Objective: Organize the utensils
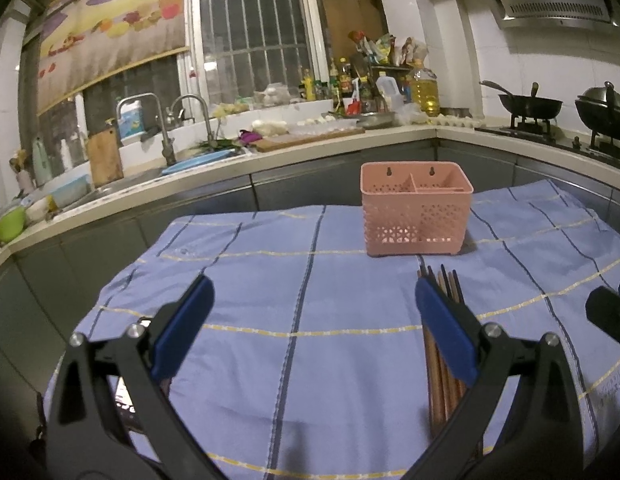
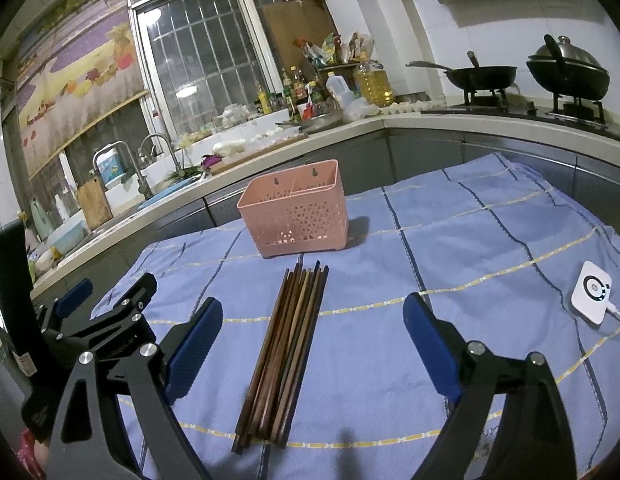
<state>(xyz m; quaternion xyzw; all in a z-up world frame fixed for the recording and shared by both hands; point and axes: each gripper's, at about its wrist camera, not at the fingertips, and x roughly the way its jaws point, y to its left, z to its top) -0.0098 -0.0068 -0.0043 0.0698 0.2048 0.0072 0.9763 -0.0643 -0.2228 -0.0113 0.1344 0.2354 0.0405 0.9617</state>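
A pink perforated utensil basket [image 1: 416, 210] [image 2: 294, 210] with two compartments stands upright on the blue checked cloth [image 1: 270, 300] [image 2: 450, 240]. A bundle of several brown wooden chopsticks [image 2: 286, 350] [image 1: 442, 376] lies flat in front of it, tips toward the basket. My right gripper [image 2: 314, 316] hovers open over the bundle, one finger on each side. Left of the chopsticks my left gripper [image 1: 312, 300] is open above bare cloth, and its right finger [image 1: 446, 328] partly hides the bundle. The left gripper [image 2: 106, 300] also shows at the left of the right wrist view.
A white square device [image 2: 591, 298] with a cable lies on the cloth at the right. Behind the table runs a counter with a sink and faucets [image 1: 162, 128], bottles [image 1: 350, 84] and two woks [image 2: 486, 76] on a stove.
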